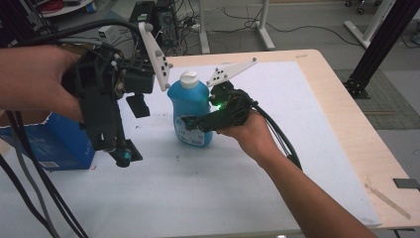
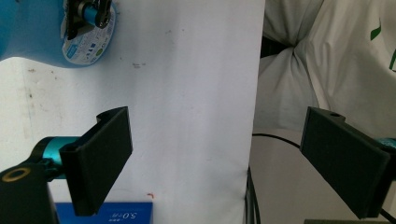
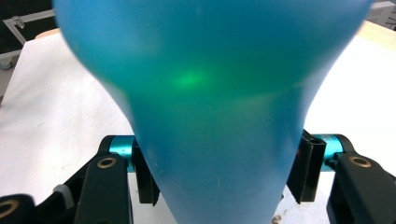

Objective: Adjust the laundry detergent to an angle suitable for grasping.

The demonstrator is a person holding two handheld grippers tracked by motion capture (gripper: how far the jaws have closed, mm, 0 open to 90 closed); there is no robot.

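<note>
Bottle: centre frame, likely smooth, slippery plastic, maybe weighty; take its narrow waist.
Right gripper: clamped around bottle.
Left gripper: spread wide, empty.

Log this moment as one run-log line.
right gripper: shut on blue plastic bottle | bottle: upright on white sheet | left gripper: open, raised

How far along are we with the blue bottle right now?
Done: the right gripper has closed on the blue bottle; the right gripper view shows a jaw pressed against each side of it. In hand: the bottle stands upright on the white table cover, white cap still on. Left: the left gripper hangs open and empty above the cover, so any move of the bottle or work on its cap is not yet begun.
</note>
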